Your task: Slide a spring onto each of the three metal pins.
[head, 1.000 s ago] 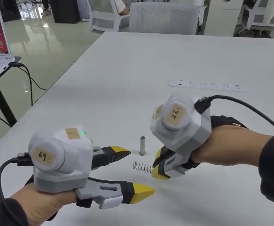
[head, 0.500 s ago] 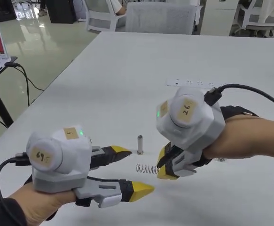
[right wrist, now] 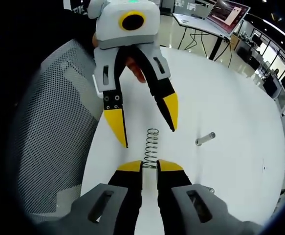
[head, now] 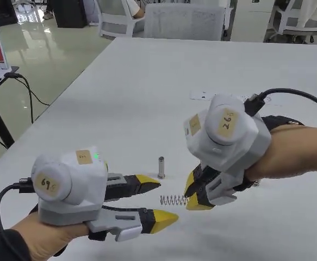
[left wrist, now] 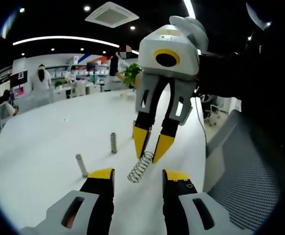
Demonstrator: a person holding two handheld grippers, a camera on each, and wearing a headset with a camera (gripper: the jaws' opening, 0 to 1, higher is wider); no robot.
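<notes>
One spring [head: 173,200] held, one pin [head: 161,167] bare, on a white table [head: 147,92].
Right gripper [head: 194,197] clenched on one end of the spring, whose free end points toward the left gripper [head: 162,200]. Left jaws spread wide, grasping nothing. Pin stands upright just beyond the spring, not touching it.
</notes>
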